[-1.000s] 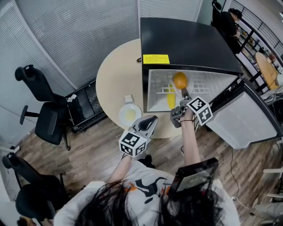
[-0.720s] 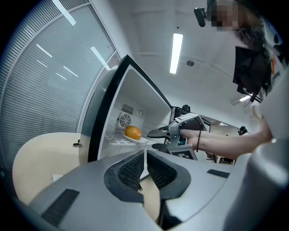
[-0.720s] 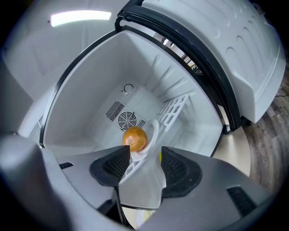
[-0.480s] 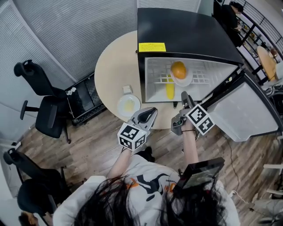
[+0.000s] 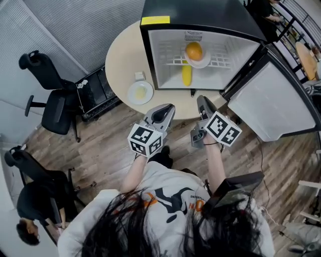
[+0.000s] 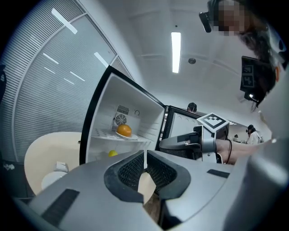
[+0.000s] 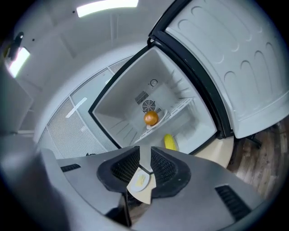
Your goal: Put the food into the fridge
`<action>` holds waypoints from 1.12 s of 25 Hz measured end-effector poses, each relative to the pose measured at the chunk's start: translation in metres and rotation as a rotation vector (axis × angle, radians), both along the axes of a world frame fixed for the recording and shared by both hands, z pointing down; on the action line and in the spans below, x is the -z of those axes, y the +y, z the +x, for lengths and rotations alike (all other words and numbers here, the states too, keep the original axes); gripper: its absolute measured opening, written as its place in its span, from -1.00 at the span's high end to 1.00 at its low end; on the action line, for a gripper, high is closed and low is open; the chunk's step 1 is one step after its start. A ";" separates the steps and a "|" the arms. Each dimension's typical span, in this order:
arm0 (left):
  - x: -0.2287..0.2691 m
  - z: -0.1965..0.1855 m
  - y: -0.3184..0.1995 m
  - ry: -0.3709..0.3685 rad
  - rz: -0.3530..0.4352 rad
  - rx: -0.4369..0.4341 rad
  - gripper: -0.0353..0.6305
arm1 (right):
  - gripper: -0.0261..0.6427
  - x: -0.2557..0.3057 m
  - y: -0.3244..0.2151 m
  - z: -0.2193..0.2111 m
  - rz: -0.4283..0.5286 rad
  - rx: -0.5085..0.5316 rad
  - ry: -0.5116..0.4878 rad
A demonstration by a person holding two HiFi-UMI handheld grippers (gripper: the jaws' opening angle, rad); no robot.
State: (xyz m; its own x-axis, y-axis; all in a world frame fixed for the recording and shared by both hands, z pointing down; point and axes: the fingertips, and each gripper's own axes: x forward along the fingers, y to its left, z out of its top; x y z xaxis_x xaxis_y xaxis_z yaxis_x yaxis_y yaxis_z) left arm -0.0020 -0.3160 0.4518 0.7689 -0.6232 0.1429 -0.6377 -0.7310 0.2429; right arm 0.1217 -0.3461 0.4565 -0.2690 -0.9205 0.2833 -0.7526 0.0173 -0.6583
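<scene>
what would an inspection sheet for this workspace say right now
surface: round beige table, black fridge standing on it, door open
job's things: orange on a plate on the wire shelf; corn on the fridge floor
clutter: second plate with something yellow and a small white block on the table
grippers: left gripper shut, empty; right gripper jaws closing, nothing between them
cables: thin cable, it seems, on the wood floor at right
surroundings: office chairs, blinds
</scene>
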 end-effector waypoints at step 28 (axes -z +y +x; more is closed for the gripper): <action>-0.031 0.040 0.201 -0.107 -0.068 0.126 0.85 | 0.80 -0.064 0.200 -0.016 -0.037 0.364 0.031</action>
